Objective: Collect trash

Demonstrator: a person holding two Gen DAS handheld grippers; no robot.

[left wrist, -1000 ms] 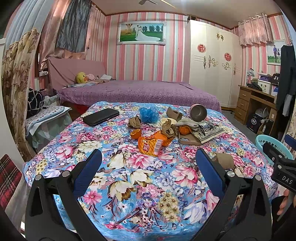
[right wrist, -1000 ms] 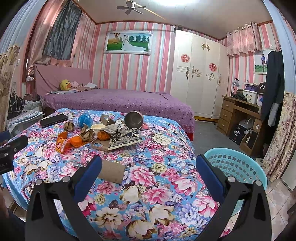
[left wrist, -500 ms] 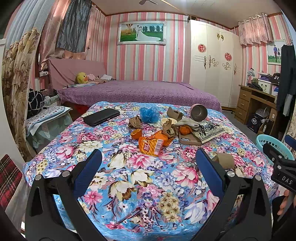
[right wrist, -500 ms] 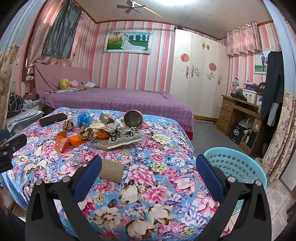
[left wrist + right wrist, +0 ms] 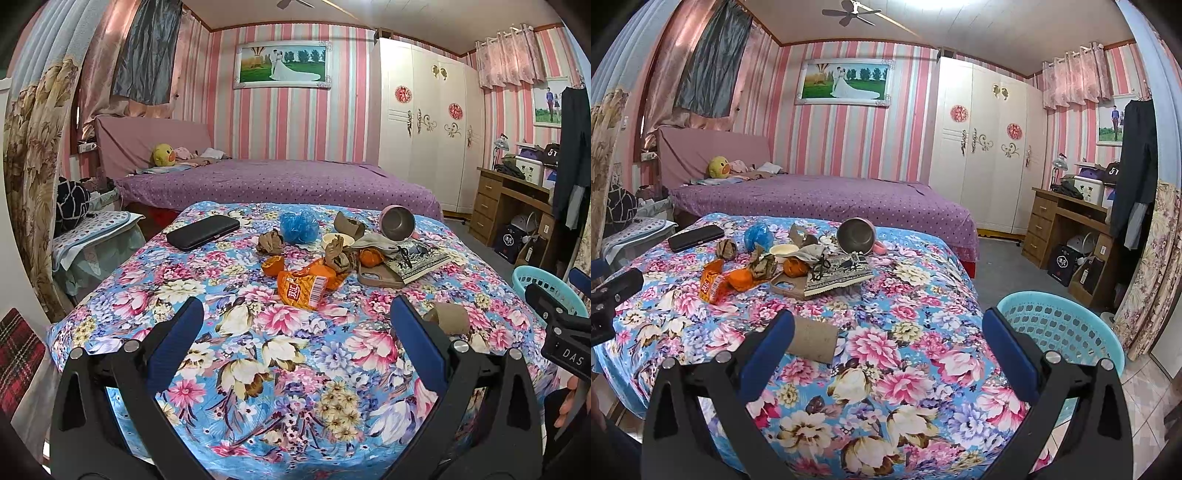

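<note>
Left wrist view: left gripper [image 5: 293,334] jaws spread, empty, above floral table [image 5: 236,373]. Orange wrapper [image 5: 301,290] lies mid-table. Right gripper [image 5: 886,338] jaws spread; cardboard tube [image 5: 812,339] just beside its left finger. Blue basket [image 5: 1060,325] beside table.

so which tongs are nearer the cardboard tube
Right. The right tongs hang just above the cardboard tube, beside their left finger. The left tongs sit farther left of it.

I see matt floral cloth on the counter [image 5: 229,354], glossy orange foil snack wrapper [image 5: 301,290], rough brown cardboard tube [image 5: 812,339], dull metal cup [image 5: 855,234], perforated turquoise plastic basket [image 5: 1067,325], crumpled brown paper [image 5: 269,242].
</note>
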